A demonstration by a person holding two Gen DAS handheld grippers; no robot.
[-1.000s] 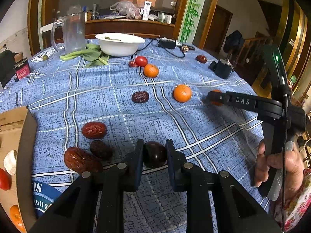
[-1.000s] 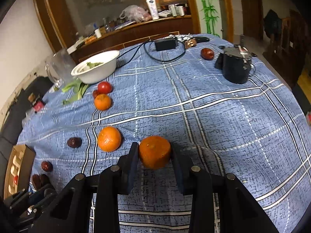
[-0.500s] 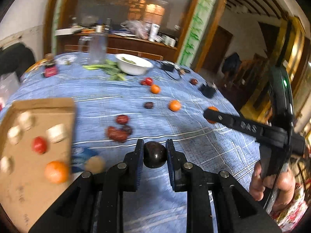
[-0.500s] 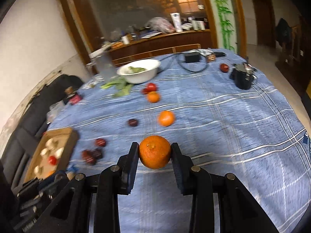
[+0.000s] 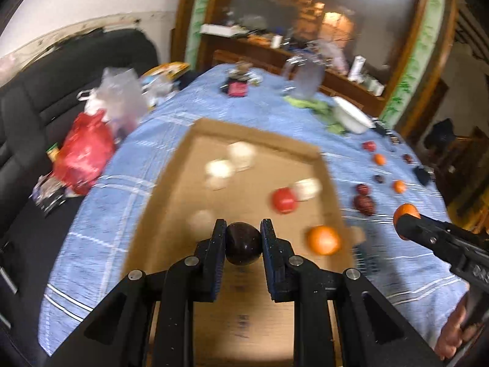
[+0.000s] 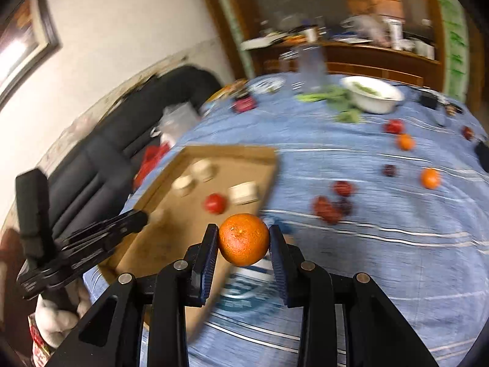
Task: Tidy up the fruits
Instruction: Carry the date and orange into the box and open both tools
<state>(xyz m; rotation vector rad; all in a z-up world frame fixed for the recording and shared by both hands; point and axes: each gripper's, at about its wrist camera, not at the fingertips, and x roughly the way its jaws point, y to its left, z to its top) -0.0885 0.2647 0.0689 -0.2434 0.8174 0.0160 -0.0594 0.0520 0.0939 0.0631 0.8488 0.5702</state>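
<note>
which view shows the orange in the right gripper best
The right wrist view: the orange sits sharp and whole, clamped in the right gripper, with only its sides touching the pads. The left wrist view shows just a small, partly hidden piece of it above that gripper's tip at the right edge.

Left gripper (image 5: 243, 238): fingers level, pointing forward and slightly down, jaws closed to narrow gap, pads pressed on both sides of dark fruit (image 5: 243, 247). In right wrist view, seen from side at left edge, handle upright, hand below it blurred.

Right gripper (image 6: 243, 240): fingers level, jaws set wider, pads clamping orange (image 6: 243, 239) at its sides. In left wrist view, it reaches in from right edge, fingers pointing left; right hand (image 5: 455, 333) wraps handle at lower right, fingers curled.
</note>
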